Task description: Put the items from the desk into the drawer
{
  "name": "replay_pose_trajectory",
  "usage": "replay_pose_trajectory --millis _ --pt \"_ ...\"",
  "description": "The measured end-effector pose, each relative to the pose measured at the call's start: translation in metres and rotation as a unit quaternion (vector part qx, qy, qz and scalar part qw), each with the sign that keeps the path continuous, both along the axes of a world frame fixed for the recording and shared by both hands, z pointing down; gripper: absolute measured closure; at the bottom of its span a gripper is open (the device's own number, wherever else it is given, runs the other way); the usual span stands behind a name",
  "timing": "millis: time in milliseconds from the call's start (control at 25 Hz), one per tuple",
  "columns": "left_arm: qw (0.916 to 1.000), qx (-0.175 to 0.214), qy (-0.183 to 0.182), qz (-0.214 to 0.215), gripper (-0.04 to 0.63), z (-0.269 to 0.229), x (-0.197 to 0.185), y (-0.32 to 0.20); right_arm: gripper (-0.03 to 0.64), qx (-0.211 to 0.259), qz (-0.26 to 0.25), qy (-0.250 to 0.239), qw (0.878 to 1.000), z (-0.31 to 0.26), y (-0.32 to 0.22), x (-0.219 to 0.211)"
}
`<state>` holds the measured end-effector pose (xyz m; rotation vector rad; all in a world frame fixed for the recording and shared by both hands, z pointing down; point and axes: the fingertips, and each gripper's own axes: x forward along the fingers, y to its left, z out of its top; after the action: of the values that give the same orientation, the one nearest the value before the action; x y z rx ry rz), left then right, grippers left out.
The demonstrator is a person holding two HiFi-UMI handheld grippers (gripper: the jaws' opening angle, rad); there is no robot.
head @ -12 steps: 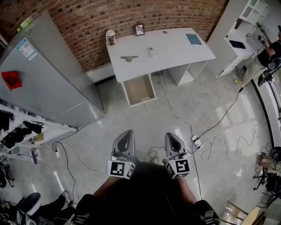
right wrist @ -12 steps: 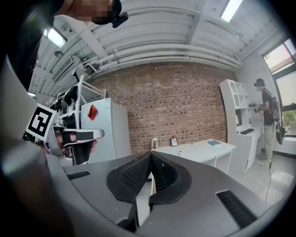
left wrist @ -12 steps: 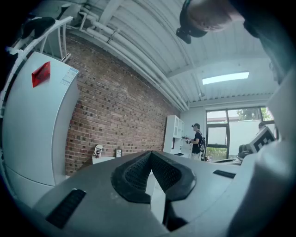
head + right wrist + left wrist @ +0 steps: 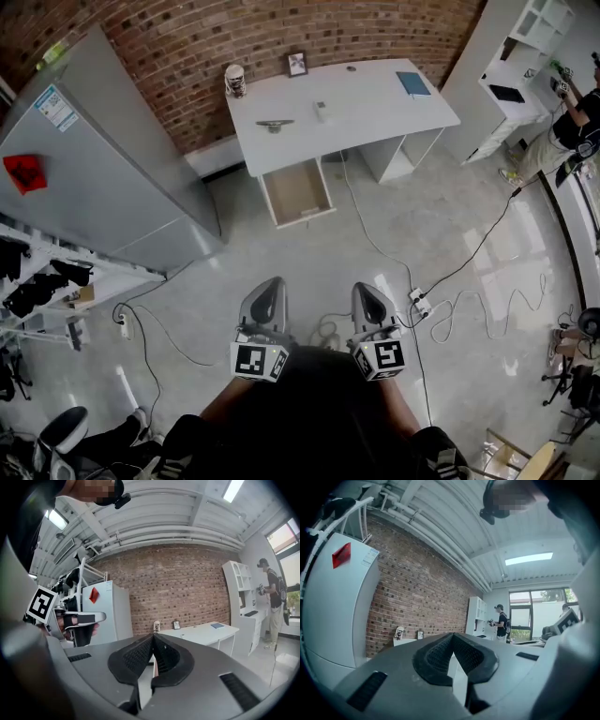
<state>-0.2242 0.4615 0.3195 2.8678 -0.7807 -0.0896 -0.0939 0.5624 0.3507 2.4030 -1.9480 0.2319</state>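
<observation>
The left claw and the right claw are hanging side by side at the lower middle of the head view, well apart from the tabletop at the upper middle. In each gripper view the jaws are pressing together at their tips, gripping nothing.

All the items are sitting on the tabletop:
- A mug is standing at its upper-left corner.
- A frame is standing just right of the mug, along the edge by the brick wall.
- A dark curved thing is lying toward the lower left.
- A small white block is lying to the right of the curved thing.
- A blue book is lying flat near the right end.
- A small dark spot is sitting at the upper edge, too small to tell.

The drawer is standing pulled out below the tabletop's left part, just under its lower edge. It is showing only its bare pale bottom, and none of the items is lying in it.

A grey fridge is filling the upper left of the head view. Cables are trailing over the floor at the right, and a power strip is lying just right of the right claw. At the upper right a person is standing by white shelves.
</observation>
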Motion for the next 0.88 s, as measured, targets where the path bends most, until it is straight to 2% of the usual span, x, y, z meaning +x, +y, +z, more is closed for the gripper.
replay_pose_trajectory --millis 160,240,320,640,880 --pt "1.0 -0.001 -0.001 0.0 0.594 0.0 0.003 0.003 0.596 0.003 0.001 -0.002 1.0 -0.003 0.001 0.002" --pt "1.0 -0.002 -0.002 0.001 0.594 0.0 0.006 0.006 0.524 -0.002 0.001 -0.002 1.0 -0.001 0.003 0.005" --pt "1.0 -0.001 -0.003 0.002 0.594 0.0 0.008 0.009 0.5 -0.006 0.002 0.0 1.0 0.001 0.007 0.008" --pt "1.0 -0.001 -0.005 -0.003 0.594 -0.001 0.019 0.029 0.5 -0.012 0.003 -0.003 1.0 0.005 0.027 0.022" --pt "0.9997 0.001 -0.005 -0.023 0.594 -0.006 0.033 0.051 0.5 -0.011 -0.011 -0.006 1.0 0.003 0.046 0.041"
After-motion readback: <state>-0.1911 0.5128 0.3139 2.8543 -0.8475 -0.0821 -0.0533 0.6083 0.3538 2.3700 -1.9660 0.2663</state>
